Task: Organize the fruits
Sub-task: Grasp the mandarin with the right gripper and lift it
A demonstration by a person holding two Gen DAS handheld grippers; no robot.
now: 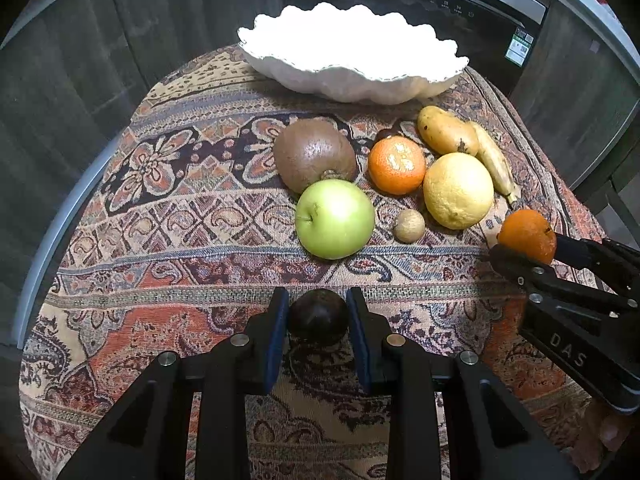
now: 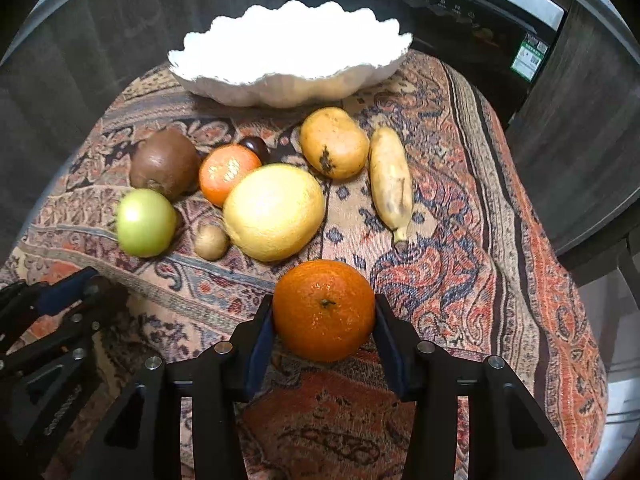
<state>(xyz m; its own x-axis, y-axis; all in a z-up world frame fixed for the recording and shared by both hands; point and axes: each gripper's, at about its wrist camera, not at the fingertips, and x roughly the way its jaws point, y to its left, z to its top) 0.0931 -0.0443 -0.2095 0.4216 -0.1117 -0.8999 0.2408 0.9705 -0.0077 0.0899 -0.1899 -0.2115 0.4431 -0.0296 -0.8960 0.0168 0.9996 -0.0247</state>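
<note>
Fruit sorting had barely begun: the white bowl looked empty. My left gripper pinched a dark fruit; my right gripper clasped an orange. Seven fruits or so remained on the patterned cloth.

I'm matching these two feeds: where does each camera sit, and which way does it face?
Left wrist: on the left gripper, tilted down at the patterned cloth; its fingers clamp a dark round fruit; the right gripper shows at right.
Right wrist: on the right gripper, tilted down; its fingers flank an orange mandarin; the left gripper shows at left.
Shared: white scalloped bowl, green apple.
</note>
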